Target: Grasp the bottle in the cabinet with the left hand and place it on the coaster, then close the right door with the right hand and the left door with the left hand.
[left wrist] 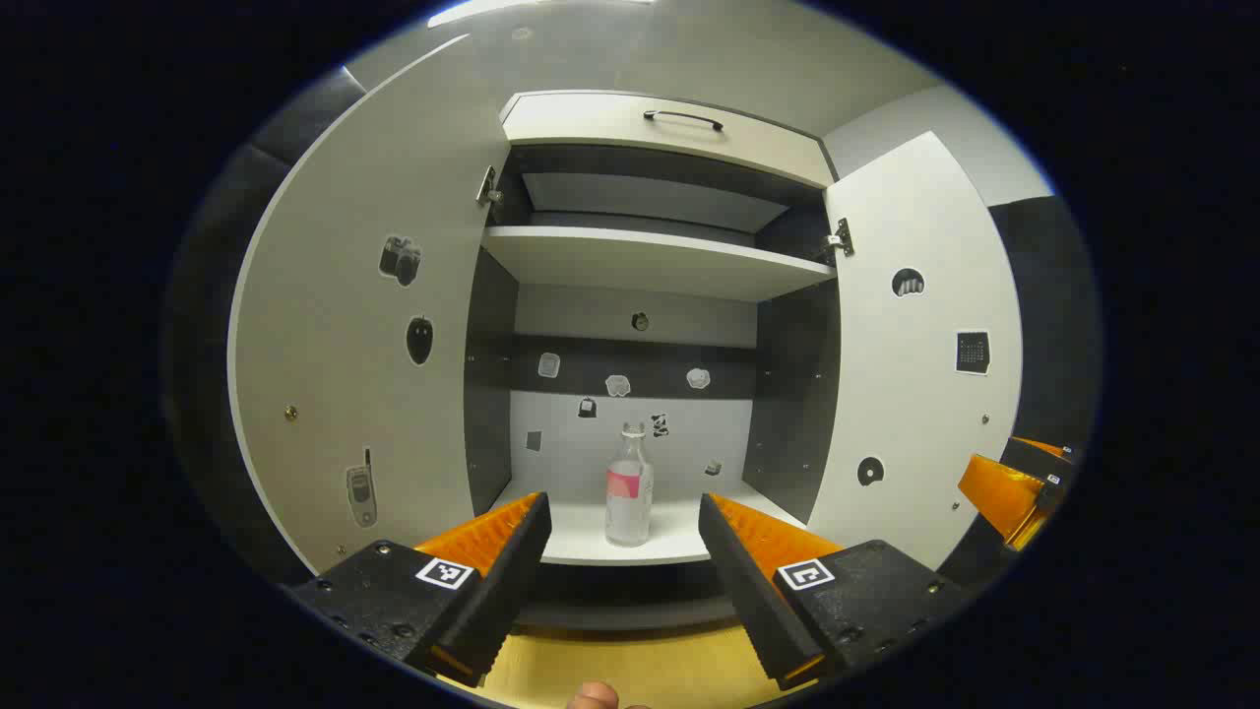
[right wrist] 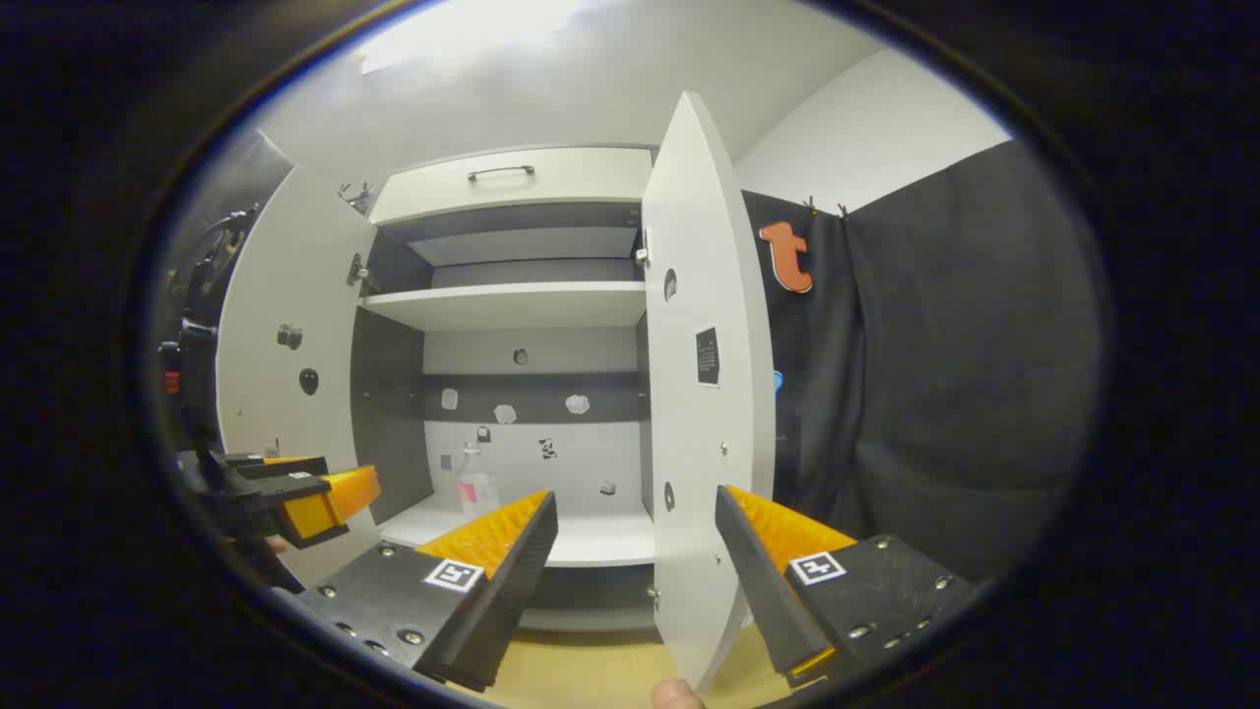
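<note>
A clear bottle (left wrist: 628, 487) with a pink label stands upright on the lower shelf (left wrist: 581, 537) of the open cabinet. My left gripper (left wrist: 622, 502) is open in front of the cabinet, its fingers framing the bottle from a distance and not touching it. In the right gripper view, the bottle (right wrist: 475, 485) shows at the shelf's left. My right gripper (right wrist: 636, 497) is open, with the free edge of the right door (right wrist: 704, 394) standing between its fingers, closer to the right one. The left door (left wrist: 364, 325) is swung wide open.
An upper shelf (left wrist: 650, 258) and a top drawer with a handle (left wrist: 683, 118) sit above. A yellow wooden surface (left wrist: 610, 670) lies below the cabinet. The right gripper (left wrist: 1014, 487) shows beside the right door (left wrist: 915, 354); the left gripper (right wrist: 305, 497) is by the left door (right wrist: 285, 345).
</note>
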Action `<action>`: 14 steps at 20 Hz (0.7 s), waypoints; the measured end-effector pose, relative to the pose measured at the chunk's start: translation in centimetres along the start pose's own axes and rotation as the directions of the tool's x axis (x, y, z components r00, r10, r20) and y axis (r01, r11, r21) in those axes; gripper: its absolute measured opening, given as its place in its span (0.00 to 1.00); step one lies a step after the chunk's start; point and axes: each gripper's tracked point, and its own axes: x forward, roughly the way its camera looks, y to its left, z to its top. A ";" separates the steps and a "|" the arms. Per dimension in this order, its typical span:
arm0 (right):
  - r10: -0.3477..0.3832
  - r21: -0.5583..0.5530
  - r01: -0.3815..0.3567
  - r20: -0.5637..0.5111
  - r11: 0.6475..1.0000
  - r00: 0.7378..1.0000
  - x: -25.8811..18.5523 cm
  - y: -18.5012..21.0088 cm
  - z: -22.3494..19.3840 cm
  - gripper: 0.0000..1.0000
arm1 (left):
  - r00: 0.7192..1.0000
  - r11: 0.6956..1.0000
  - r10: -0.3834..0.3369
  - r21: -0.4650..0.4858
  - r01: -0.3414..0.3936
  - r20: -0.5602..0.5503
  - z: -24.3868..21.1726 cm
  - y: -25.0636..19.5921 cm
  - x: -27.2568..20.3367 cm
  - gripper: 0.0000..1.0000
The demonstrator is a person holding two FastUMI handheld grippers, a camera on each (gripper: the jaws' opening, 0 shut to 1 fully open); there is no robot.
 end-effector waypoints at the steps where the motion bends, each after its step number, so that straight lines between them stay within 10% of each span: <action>1: 0.003 0.002 -0.003 -0.002 1.000 1.000 0.1 0.0 0.0 0.93 | 1.000 1.000 0.003 -0.002 -0.003 0.001 0.1 0.2 0.0 0.96; 14: 0.030 0.011 -0.030 -0.006 0.999 1.000 0.8 -0.7 0.6 0.93 | 0.998 0.998 0.063 -0.023 -0.062 0.011 -0.3 0.7 0.5 0.96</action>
